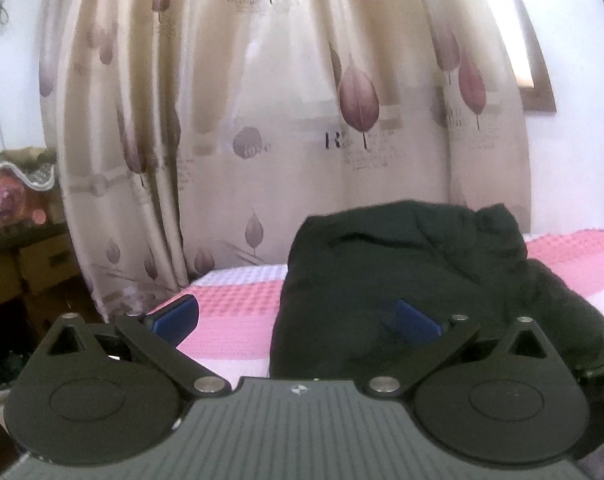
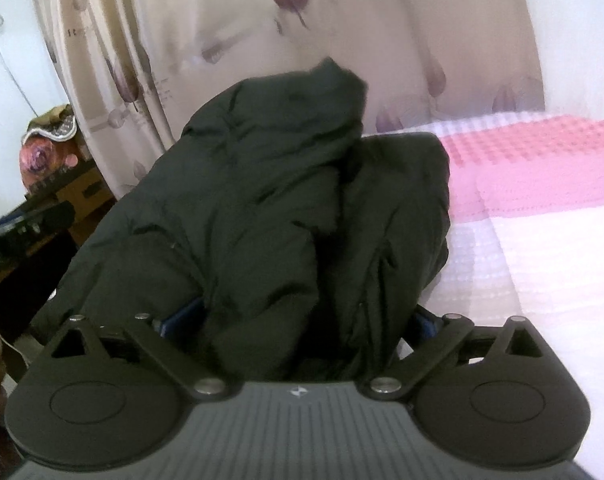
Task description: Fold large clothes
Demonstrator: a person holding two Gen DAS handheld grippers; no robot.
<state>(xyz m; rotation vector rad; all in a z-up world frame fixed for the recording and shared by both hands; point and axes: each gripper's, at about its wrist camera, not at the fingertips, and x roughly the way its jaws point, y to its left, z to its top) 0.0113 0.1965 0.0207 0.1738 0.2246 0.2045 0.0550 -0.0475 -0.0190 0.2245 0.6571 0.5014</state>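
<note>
Both sets of jaws stand wide apart. The left gripper (image 1: 295, 318) holds nothing, its right pad over a black padded jacket (image 1: 402, 280). The right gripper (image 2: 295, 324) has the jacket's bulk bunched between its pads, though whether they press on it is unclear. The jacket lies heaped near the bed's (image 2: 542, 208) edge by the curtain (image 1: 261, 120). Folding looks partway done; next, a loose edge probably needs gripping and drawing over. The curtain's print reads "love" and a large "R".
</note>
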